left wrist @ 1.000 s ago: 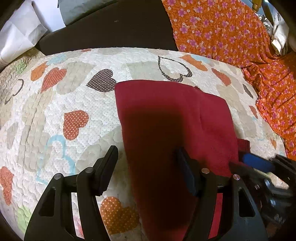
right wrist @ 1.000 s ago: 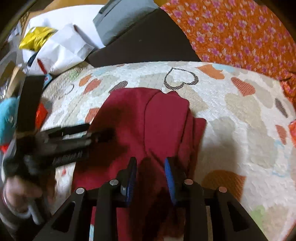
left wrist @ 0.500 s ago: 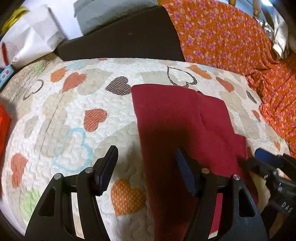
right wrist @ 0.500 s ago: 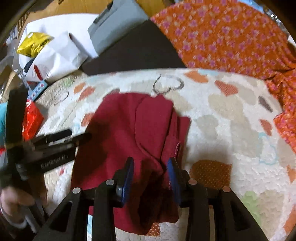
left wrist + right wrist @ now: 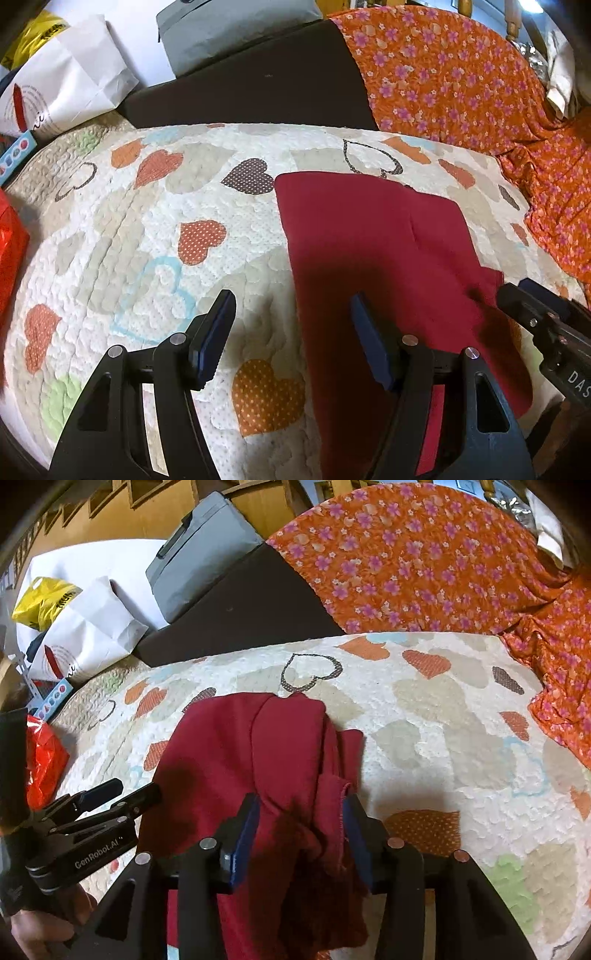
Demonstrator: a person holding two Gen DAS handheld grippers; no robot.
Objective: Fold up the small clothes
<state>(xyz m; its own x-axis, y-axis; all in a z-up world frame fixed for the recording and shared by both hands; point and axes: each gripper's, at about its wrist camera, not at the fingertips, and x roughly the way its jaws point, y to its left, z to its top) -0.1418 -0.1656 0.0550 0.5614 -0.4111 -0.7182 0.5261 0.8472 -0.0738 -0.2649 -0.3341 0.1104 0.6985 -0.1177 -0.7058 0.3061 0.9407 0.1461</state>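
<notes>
Bunched hem between right claw

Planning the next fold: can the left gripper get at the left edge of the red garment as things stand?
Probably yes. The left gripper is open, jaws straddling the red garment edge on the heart quilt, nothing between. The right gripper works the opposite side.

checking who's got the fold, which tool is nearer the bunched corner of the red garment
Right. The right tool has the bunched corner of the red garment between its fingers. The left tool is open, straddling the garment's opposite straight edge, away from that corner.
</notes>
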